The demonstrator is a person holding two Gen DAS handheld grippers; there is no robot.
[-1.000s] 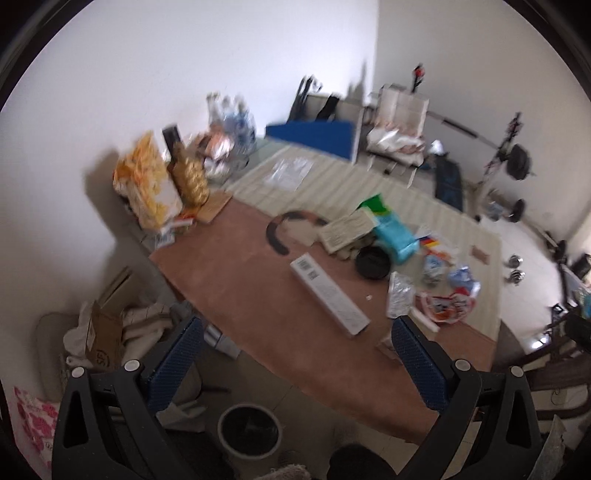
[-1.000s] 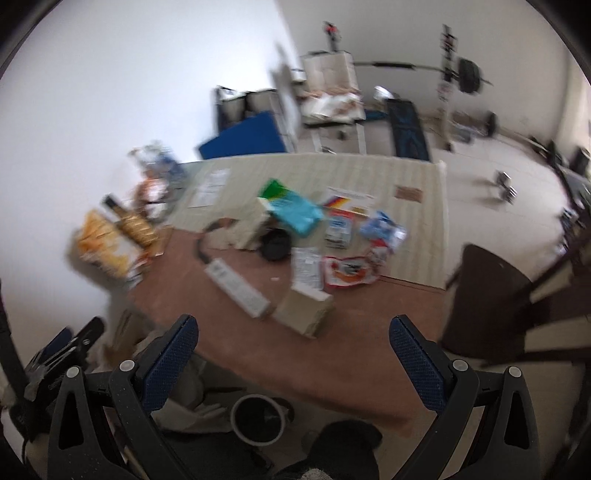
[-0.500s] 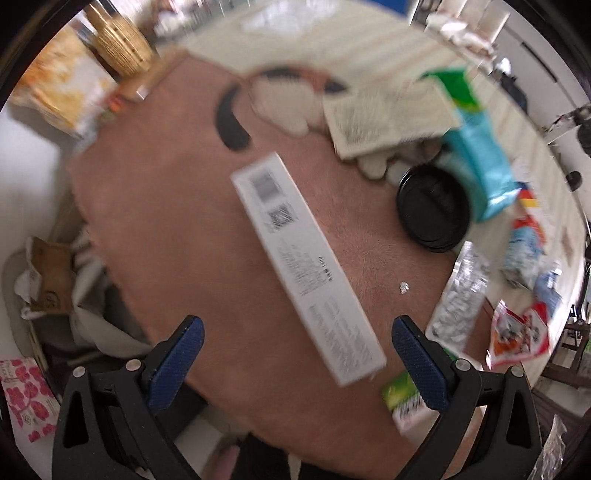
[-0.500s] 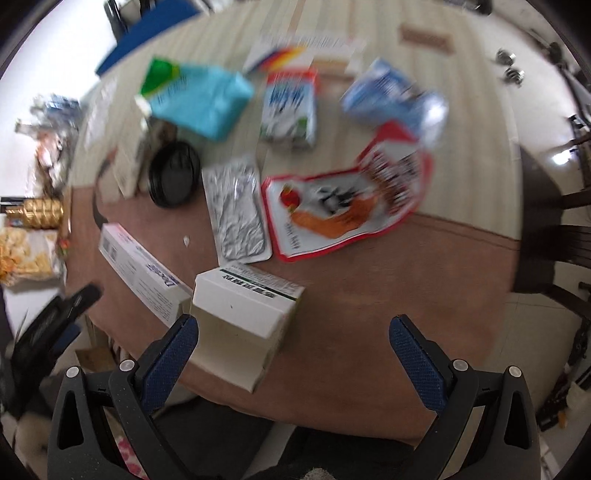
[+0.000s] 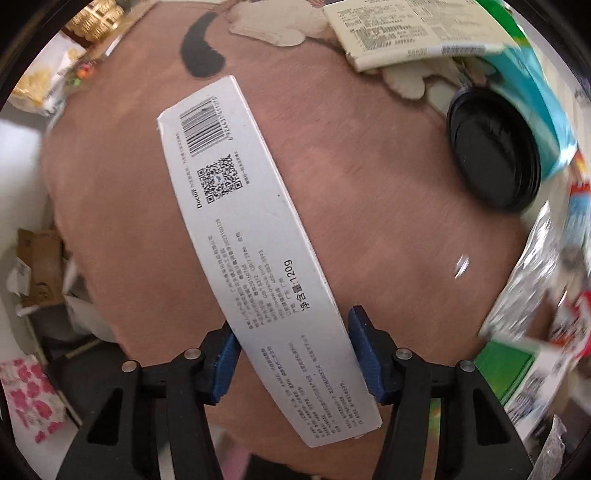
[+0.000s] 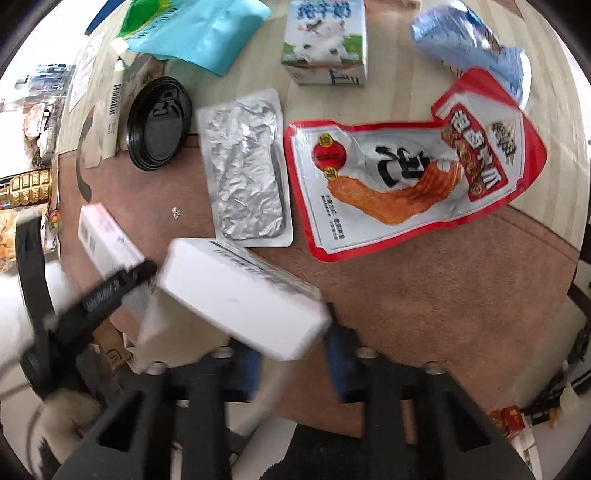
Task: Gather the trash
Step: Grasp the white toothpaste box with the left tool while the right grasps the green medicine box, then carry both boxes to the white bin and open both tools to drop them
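The left gripper [image 5: 293,354] was pointing straight down over the brown table [image 5: 388,221], its jaws closing around a long white box [image 5: 243,221]. The box lay flat, running from about 11 o'clock down to 5 o'clock in the left wrist view, barcode end farthest away. Both blue pads [image 5: 364,350] sat right against the box's long edges near its lower end, so it looked pinched, or as good as.

The right gripper [image 6: 291,360] was closing too, with a chunky white carton [image 6: 240,295] between its pads. The carton was tilted and blurry, sitting at roughly 7 o'clock in the right wrist view. Its right corner was right at the right-hand pad, but the left pad was half hidden under it, so I couldn't tell whether it was actually gripped.

Rest of the trash in the right wrist view: a silver foil pouch [image 6: 245,173] dead centre, a red and white snack bag [image 6: 406,166] at 3 o'clock just beside it, a black lid [image 6: 159,123] at 10 o'clock, a milk carton [image 6: 325,40] at 12, a teal pouch [image 6: 199,29] at 11 and a crumpled blue wrapper [image 6: 469,44] at 1. The left gripper's black arm showed at 8 o'clock, on the long box.
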